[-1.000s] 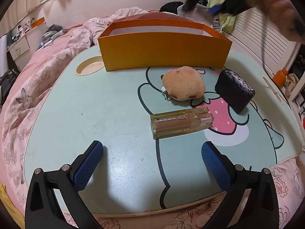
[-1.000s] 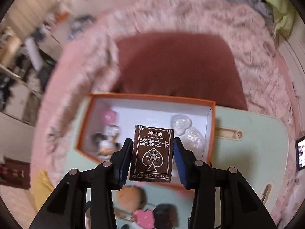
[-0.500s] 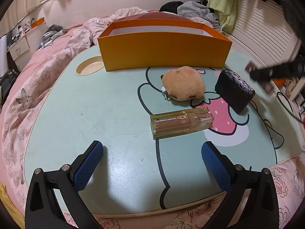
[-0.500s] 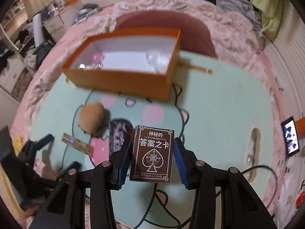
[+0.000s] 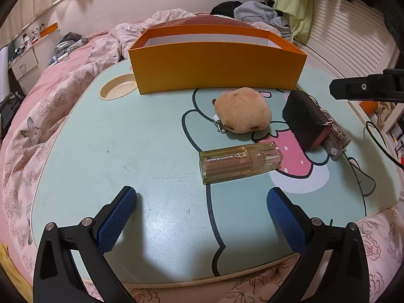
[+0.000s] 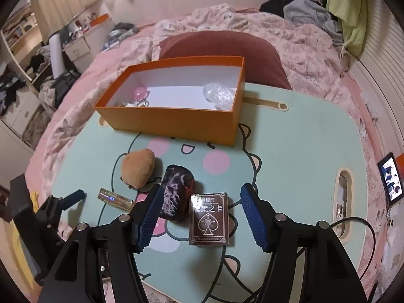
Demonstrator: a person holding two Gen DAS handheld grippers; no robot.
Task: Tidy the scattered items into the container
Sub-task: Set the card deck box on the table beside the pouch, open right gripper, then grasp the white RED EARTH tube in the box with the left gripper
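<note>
One brown card box (image 6: 209, 221), spade emblem, lying flat

Dim, warm indoor light in both views, with a pink-orange cast. Lit from above, somewhat behind the cameras. Soft pale sheen on the table (image 5: 156, 229) between the near fingers in the left wrist view. Soft-edged shadows beneath the plush toy (image 6: 137, 168) and the card box (image 6: 209, 218); a darker one along the foot of the orange box (image 6: 176, 121). Small bright screen (image 6: 390, 179) glowing, blown out, at the right edge. Strong fisheye bend throughout, straight lines bowed, black corners. Sharp at centre, softer and grainy toward the rim, far clutter smeared.
</note>
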